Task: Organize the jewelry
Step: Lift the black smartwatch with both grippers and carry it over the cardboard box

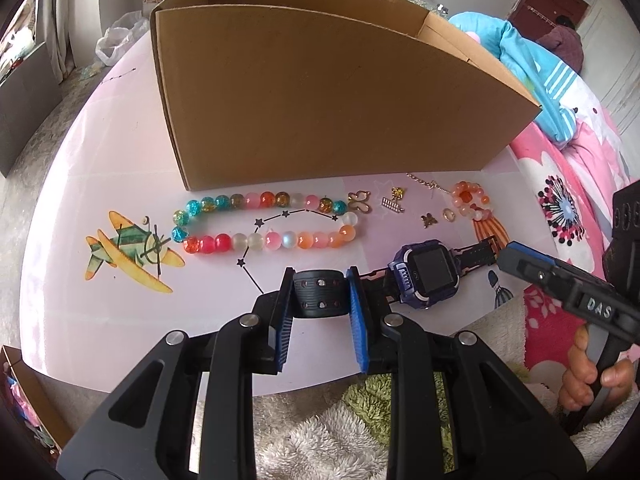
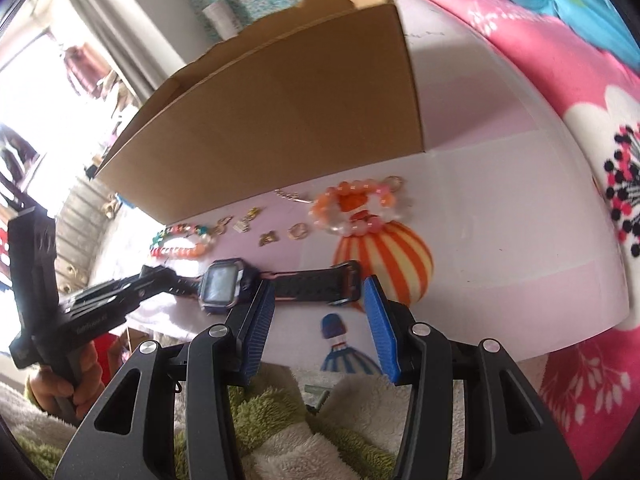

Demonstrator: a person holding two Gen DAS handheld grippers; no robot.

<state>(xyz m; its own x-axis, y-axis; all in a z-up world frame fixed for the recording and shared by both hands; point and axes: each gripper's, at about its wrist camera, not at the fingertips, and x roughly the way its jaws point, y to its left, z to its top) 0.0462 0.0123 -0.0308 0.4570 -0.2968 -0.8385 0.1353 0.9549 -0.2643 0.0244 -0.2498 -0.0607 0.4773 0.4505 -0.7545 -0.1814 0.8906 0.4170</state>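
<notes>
A pale pink bench (image 1: 120,152), printed with an aeroplane (image 1: 128,252) and a striped balloon (image 2: 384,256), is seen beside pink floral bedding (image 1: 568,200). A cardboard box (image 1: 320,92) stands at the far side. Bead strings (image 1: 264,220) and small charms (image 1: 394,202) lie before it. The watch (image 1: 424,272) lies nearest; its strap is clamped in the left gripper (image 1: 320,292) jaws. The right gripper (image 2: 320,300) jaws are held apart around the other strap end, nothing gripped.

Necklace (image 1: 264,222) lies before the box (image 1: 320,96) (watch (image 1: 428,276) nearer, rightward)
</notes>
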